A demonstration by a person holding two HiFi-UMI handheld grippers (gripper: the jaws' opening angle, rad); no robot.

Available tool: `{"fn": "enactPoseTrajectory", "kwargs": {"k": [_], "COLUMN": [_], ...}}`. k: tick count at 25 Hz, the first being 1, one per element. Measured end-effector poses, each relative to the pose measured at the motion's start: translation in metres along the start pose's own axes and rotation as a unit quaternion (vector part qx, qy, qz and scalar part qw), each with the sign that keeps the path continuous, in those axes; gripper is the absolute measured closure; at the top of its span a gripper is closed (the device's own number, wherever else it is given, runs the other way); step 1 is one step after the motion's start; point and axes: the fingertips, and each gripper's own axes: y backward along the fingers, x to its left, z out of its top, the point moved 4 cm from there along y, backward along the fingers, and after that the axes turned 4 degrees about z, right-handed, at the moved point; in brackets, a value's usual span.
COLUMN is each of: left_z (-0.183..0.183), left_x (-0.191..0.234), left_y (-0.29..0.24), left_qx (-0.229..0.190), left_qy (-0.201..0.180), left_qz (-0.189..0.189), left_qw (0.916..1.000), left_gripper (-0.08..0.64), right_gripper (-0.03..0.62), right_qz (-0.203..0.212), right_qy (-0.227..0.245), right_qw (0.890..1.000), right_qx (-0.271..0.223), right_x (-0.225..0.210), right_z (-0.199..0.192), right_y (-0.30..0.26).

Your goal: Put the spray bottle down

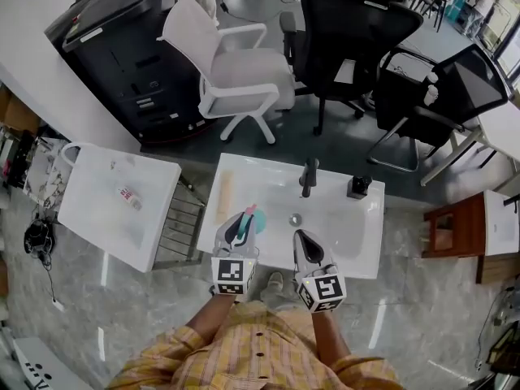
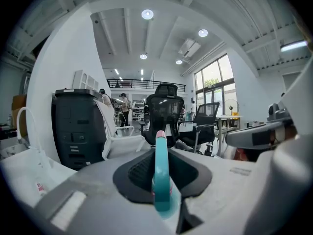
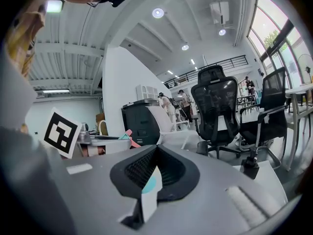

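left gripper (image 1: 240, 224): clamped on the teal spray bottle (image 2: 161, 180) | bottle: held in the air over the white sink's (image 1: 345, 238) front left part | right gripper (image 1: 304, 240): jaws drawn together

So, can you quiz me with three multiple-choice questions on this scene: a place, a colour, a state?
1. The black faucet stands: A on the floor; B on the white basin; C on a chair.
2. The spray bottle is mostly: A teal; B red; C black.
3. The left gripper is: A open and empty; B shut on the spray bottle; C out of sight.
Answers: B, it rises from the basin's far side; A, its body is teal; B, its jaws clamp the bottle.
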Motion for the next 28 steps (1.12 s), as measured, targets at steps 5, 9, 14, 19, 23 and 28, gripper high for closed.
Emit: {"fn": "enactPoseTrajectory", "kwargs": {"k": [5, 9, 14, 19, 23, 28], "left_z": [-0.002, -0.003, 0.001, -0.004, -0.011, -0.017], "left_x": [0.002, 0.004, 0.007, 0.007, 0.011, 0.017], "left_y": [-0.036, -0.061, -0.092, -0.126, -0.151, -0.177], "left_qx": [0.008, 0.008, 0.004, 0.004, 0.009, 0.015], "left_qy": [0.002, 0.0, 0.008, 0.006, 0.006, 0.009], "left_qz": [0.009, 0.017, 0.022, 0.021, 0.022, 0.023], "left_qw": [0.9999, 0.9998, 0.9997, 0.9998, 0.9997, 0.9996], "left_gripper": [0.489, 0.489, 0.489, 0.489, 0.489, 0.489], "right_gripper": [0.591, 0.591, 0.591, 0.591, 0.591, 0.591], "right_qz": [0.005, 0.01, 0.016, 0.011, 0.008, 0.004], "right_qy": [0.0, 0.002, -0.006, -0.005, -0.006, -0.008], "right_qw": [1.0, 1.0, 1.0, 1.0, 1.0, 0.999], "right_qx": [0.005, 0.01, 0.013, 0.018, 0.024, 0.031], "right_x": [-0.02, -0.031, -0.042, -0.057, -0.064, -0.068], "right_z": [0.0, -0.004, -0.01, -0.014, -0.019, -0.024], "right_y": [-0.012, -0.016, -0.019, -0.017, -0.018, -0.02]}}
